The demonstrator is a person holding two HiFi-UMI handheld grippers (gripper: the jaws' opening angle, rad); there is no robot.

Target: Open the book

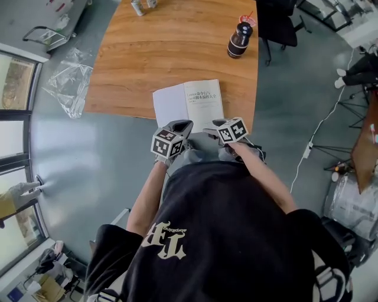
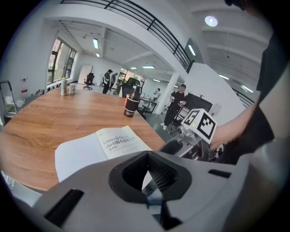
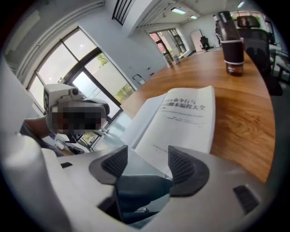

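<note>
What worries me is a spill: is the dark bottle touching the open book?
Apart. The head view shows bare tabletop between the dark bottle and the book.

On your wooden table (image 1: 177,53), a dark drink cup (image 1: 239,40) stands far right, two cans (image 1: 137,7) at the far edge; crumpled plastic (image 1: 69,79) lies on the floor (image 1: 88,165) left.

Black short-sleeved T-shirt (image 1: 236,224), cream lettering (image 1: 168,240); grey left claw (image 1: 179,126), grey right claw (image 1: 212,131), black-and-white marker cubes (image 1: 167,144)

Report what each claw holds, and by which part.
Nothing is held. The left claw is shut on nothing, the right claw open and empty; the book lies open on the table.
</note>
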